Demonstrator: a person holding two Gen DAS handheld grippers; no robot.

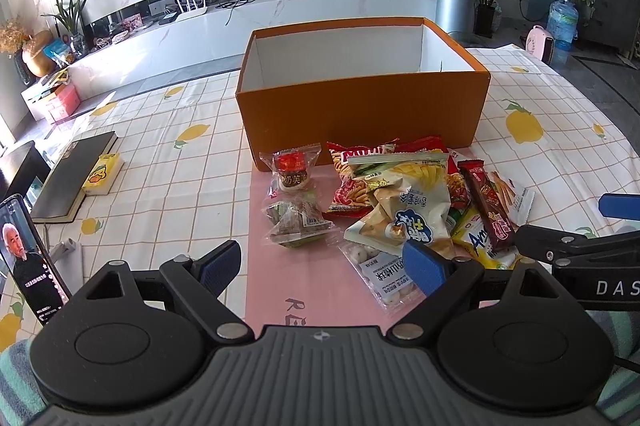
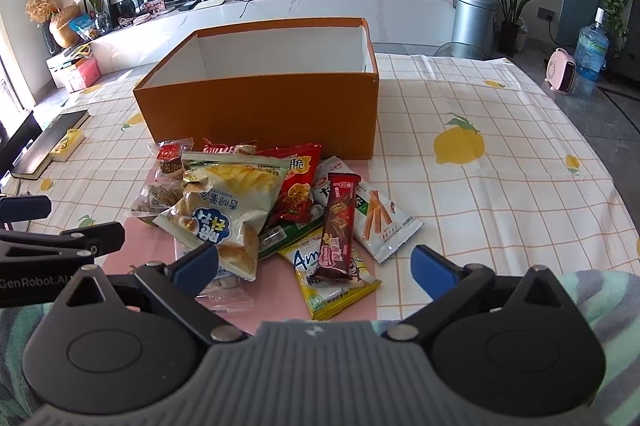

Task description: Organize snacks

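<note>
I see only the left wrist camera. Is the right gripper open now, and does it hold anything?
Observer: The right gripper is open, jaws wide apart, nothing between them.
Operator: What lies just ahead of it?
Observer: A yellow packet, with the brown bar lying on top of it.
Operator: And to the right of the bar?
Observer: A white stick-snack packet lies flat, most of its front showing.

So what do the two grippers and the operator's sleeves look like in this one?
Both the left gripper and the right gripper have black linkage arms, blue finger pads, silver pivot pins and a ribbed grey body. White lettering marks their sides. Sleeves are striped teal fleece.
</note>
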